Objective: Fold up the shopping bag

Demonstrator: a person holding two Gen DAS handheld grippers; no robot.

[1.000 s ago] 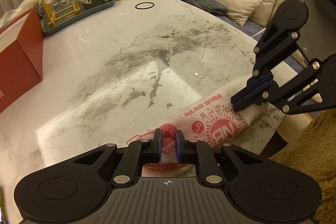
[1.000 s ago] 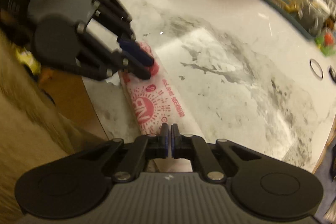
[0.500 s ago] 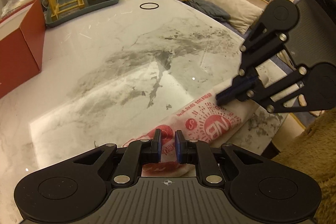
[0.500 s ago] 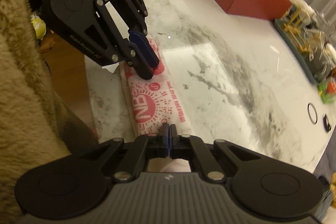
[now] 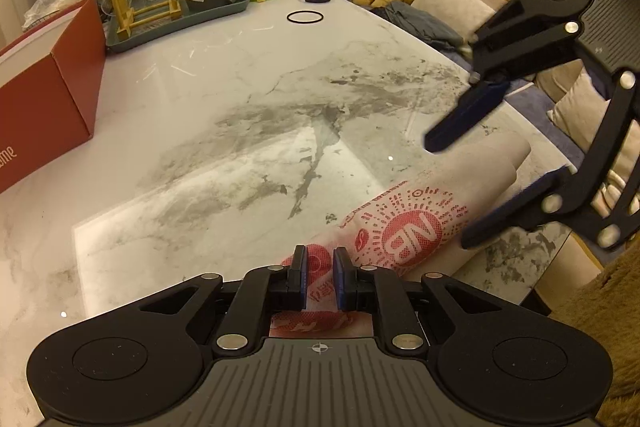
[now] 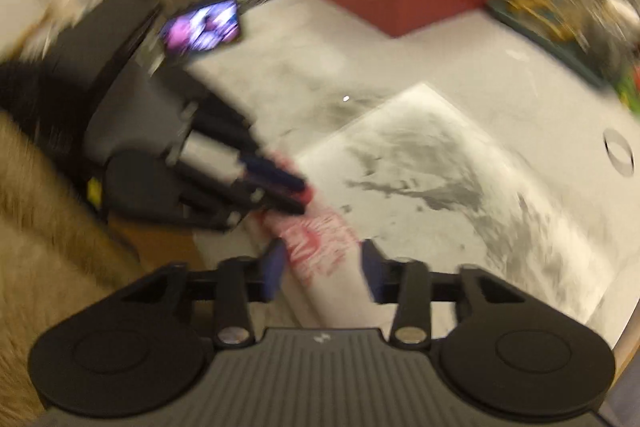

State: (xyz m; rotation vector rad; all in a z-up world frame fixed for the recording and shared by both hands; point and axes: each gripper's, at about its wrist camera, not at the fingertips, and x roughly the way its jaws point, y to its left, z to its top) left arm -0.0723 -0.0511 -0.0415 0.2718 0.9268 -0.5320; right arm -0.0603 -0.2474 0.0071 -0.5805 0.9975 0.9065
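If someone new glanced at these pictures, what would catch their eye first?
Probably the folded shopping bag with its red print at the near edge of the marble table, pinched at one end by the left gripper. The right gripper, jaws just opened, straddles the other end.

The folded white shopping bag with red print (image 5: 412, 227) lies along the near edge of the grey-veined marble table (image 5: 240, 131), with the red cardboard box (image 5: 44, 99) far to its left, the green tray of glassware (image 5: 176, 15) behind, and the black rubber ring (image 5: 305, 17) right of that tray.
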